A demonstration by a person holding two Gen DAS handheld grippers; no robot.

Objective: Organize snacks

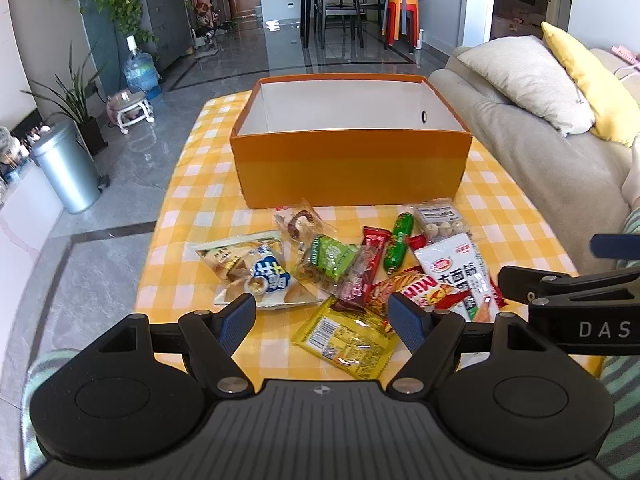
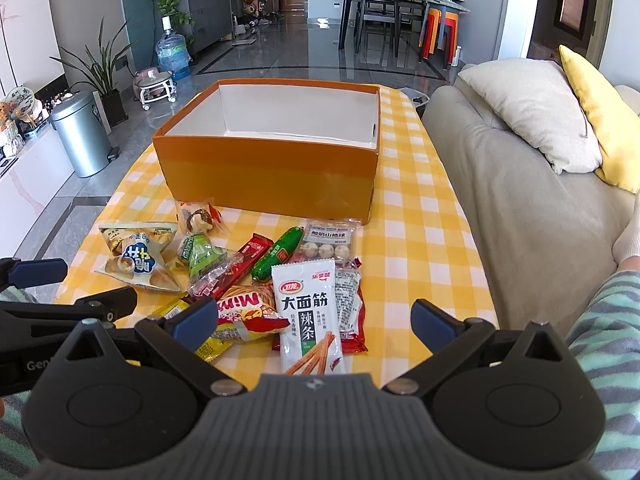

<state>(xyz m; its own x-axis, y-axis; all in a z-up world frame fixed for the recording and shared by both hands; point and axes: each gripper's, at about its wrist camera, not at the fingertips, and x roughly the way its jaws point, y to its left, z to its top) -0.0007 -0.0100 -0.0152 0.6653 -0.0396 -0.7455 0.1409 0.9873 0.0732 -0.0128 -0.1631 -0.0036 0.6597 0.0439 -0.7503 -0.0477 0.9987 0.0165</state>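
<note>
An empty orange box (image 1: pixel 352 160) (image 2: pixel 272 172) stands on the yellow checked table. Several snack packets lie in front of it: a white-blue packet (image 1: pixel 256 272) (image 2: pixel 138 258), a green packet (image 1: pixel 328 258) (image 2: pixel 200 254), a green sausage (image 1: pixel 398 242) (image 2: pixel 278 254), a white spicy-strip packet (image 1: pixel 460 272) (image 2: pixel 310 316), a yellow packet (image 1: pixel 344 334) and a red Mimi packet (image 2: pixel 248 312). My left gripper (image 1: pixel 322 322) is open and empty above the yellow packet. My right gripper (image 2: pixel 314 322) is open and empty above the white packet; it also shows in the left wrist view (image 1: pixel 560 276).
A beige sofa (image 2: pixel 520 200) with a grey cushion (image 1: pixel 528 80) and a yellow cushion (image 2: pixel 600 116) runs along the table's right side. A metal bin (image 1: pixel 66 164) and plants stand on the floor at left. A dining table with chairs (image 1: pixel 344 4) is far behind.
</note>
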